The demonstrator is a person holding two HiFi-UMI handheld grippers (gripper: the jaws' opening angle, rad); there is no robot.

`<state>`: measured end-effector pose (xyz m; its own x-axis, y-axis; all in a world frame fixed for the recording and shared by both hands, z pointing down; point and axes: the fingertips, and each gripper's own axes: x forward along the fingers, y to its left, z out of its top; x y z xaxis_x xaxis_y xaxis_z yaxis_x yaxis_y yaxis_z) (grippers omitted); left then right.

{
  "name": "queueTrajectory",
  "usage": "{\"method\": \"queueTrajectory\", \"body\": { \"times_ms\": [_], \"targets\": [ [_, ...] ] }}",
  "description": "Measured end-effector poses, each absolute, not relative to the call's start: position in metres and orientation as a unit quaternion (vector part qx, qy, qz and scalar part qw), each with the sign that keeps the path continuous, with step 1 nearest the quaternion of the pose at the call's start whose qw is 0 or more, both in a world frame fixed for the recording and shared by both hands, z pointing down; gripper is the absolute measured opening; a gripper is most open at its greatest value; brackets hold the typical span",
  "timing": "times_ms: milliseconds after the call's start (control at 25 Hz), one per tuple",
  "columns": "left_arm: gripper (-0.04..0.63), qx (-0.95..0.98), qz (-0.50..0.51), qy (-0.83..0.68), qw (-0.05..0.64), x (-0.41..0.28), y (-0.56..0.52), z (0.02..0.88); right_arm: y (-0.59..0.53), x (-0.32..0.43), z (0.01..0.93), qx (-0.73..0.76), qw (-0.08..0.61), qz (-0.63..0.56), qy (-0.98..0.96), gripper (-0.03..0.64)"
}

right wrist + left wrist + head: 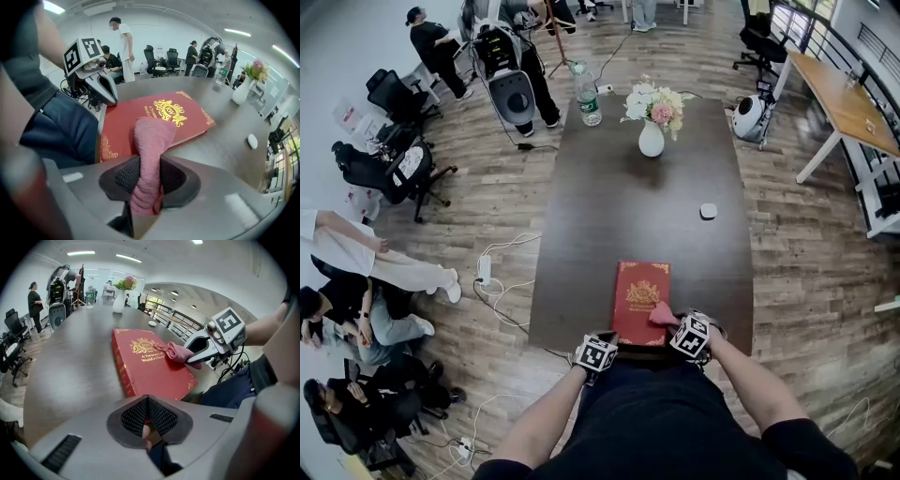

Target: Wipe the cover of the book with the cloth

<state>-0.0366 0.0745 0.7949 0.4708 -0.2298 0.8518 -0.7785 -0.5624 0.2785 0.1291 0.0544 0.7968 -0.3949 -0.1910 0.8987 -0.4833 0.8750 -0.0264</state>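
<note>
The right tongs (149,180) are clamping a pink cloth (152,140) between their pads. The cloth's free end is lying on the cover of the red book (641,298) — just beside the gold crest, toward the near right part of the cover. The book is lying flat and closed at the near edge of the dark desk (609,206), right in front of the person.

The left tongs (149,414) are sitting with their pads pressed together and nothing held between them (the view along them is showing only the mesh pads meeting at the tip). They are hovering by the desk's near edge, just beside the book's near left corner; whether they are touching the book I cannot tell.

Farther back on the desk a white vase of flowers (652,136) is standing upright, and a water bottle (589,101) is standing at the far left corner. A small white round object (708,211) is lying between vase and book — off to the right. People (356,309) are sitting and standing on the wooden floor (487,187) left of the desk.
</note>
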Motion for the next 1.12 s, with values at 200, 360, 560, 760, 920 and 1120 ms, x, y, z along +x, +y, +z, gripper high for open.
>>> {"method": "queueTrajectory", "body": {
  "times_ms": [200, 360, 560, 760, 920, 1120],
  "targets": [
    [-0.005, 0.798, 0.393, -0.304, 0.34, -0.034, 0.071, 0.795, 0.054, 0.136, 0.791, 0.234, 0.512, 0.151, -0.813, 0.117],
    [-0.005, 0.8, 0.383, -0.297, 0.354, -0.035, 0.073, 0.794, 0.055, 0.128, 0.775, 0.243, 0.513, 0.158, -0.808, 0.117],
    [-0.005, 0.812, 0.368, -0.271, 0.362, -0.026, 0.08, 0.786, 0.053, 0.107, 0.758, 0.248, 0.513, 0.151, -0.808, 0.117],
    [-0.005, 0.822, 0.373, -0.257, 0.345, -0.018, 0.083, 0.781, 0.047, 0.067, 0.745, 0.241, 0.504, 0.131, -0.819, 0.117],
    [-0.005, 0.825, 0.365, -0.255, 0.348, -0.018, 0.089, 0.783, 0.04, 0.032, 0.738, 0.223, 0.497, 0.108, -0.832, 0.117],
    [-0.005, 0.826, 0.348, -0.263, 0.357, -0.02, 0.094, 0.783, 0.043, -0.002, 0.741, 0.189, 0.499, 0.09, -0.841, 0.117]
  ]
}}
